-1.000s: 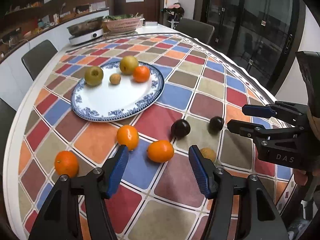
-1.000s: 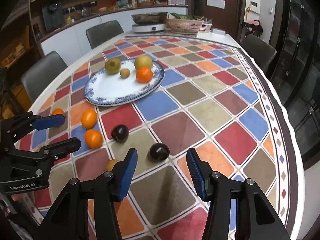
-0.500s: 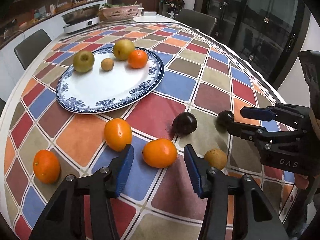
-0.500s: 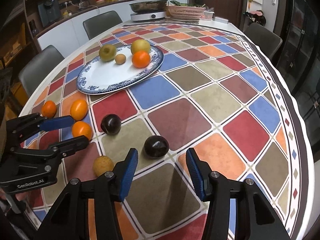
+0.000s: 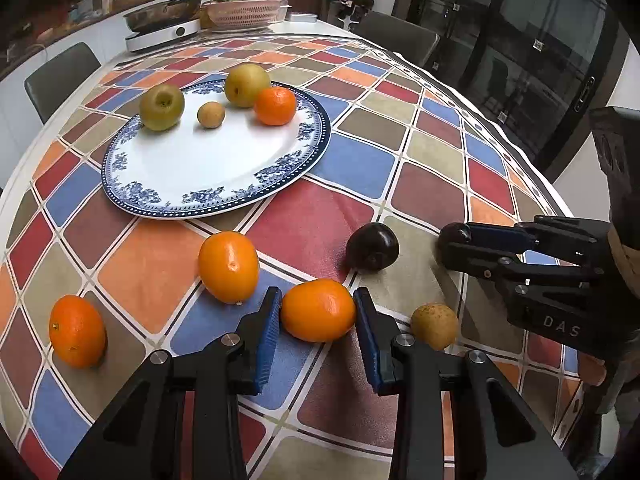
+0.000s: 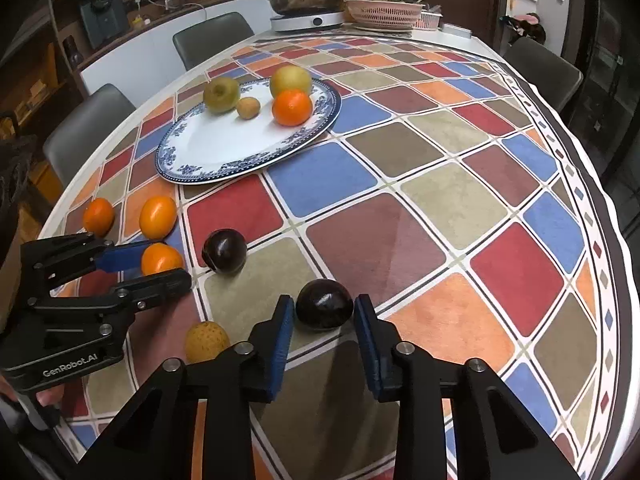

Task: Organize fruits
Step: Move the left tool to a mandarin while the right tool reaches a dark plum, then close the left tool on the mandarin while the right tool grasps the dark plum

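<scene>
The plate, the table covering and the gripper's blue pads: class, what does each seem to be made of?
Plate: probably glazed ceramic; glossy white with a blue printed rim.
Table covering: likely wipe-clean vinyl or oilcloth; soft sheen, printed coloured diamonds, scalloped edge.
Blue pads on the left gripper fingers: seemingly ribbed rubber, matte, on black plastic-looking arms.

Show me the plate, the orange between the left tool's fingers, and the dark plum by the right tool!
plate (image 5: 208, 168): left wrist view, bare white middle.
orange (image 5: 318, 310): left wrist view, front skin.
dark plum (image 6: 324, 309): right wrist view, shiny top.
</scene>
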`<state>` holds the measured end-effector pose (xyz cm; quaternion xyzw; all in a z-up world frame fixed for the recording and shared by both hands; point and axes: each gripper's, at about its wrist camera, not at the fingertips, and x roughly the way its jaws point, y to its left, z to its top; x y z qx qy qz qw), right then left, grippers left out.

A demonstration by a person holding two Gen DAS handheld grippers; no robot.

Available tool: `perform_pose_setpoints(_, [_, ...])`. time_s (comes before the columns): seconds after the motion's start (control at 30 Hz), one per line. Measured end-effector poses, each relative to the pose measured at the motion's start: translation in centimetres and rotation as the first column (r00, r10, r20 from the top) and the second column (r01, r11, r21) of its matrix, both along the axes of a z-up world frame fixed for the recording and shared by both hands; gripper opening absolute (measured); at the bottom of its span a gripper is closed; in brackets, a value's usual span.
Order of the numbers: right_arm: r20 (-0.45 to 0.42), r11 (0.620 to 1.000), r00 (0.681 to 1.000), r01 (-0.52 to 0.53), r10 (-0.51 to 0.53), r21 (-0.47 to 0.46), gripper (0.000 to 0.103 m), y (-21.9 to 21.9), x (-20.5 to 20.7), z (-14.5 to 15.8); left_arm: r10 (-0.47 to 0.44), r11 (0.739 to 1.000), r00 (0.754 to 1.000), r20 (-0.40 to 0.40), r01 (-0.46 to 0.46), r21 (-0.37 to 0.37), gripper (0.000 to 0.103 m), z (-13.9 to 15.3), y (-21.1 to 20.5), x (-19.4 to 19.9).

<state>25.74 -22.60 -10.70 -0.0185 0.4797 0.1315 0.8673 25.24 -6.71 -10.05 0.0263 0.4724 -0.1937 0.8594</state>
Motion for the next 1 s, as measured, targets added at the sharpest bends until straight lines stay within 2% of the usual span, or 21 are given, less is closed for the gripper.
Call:
perform_pose_setpoints(0.27, [0.021, 1.0, 1.0, 0.007, -0.007, 0.016, 0.029, 0.0, -0.5, 0.9, 0.007, 1.0, 1.0, 0.029, -0.007, 0.001, 0.036, 1.5, 0.1, -0.5])
perform_pose_setpoints(0.63, [0.108, 0.998, 0.993, -0.039, 0.035, 0.041, 0.029, 1.3, -2.3, 4.9, 0.021, 1.0, 0.994, 0.106, -0.021, -0.001, 0.036, 5.2, 0.7, -1.7])
perform_pose_setpoints(1.0, [0.184, 0.995, 0.98, -0.081, 0.068, 0.065, 0.029, 3.1, -2.3, 8.4, 0.053, 0.999, 0.981, 0.187, -0.054, 0.002, 0.036, 8.7, 2.5, -2.1])
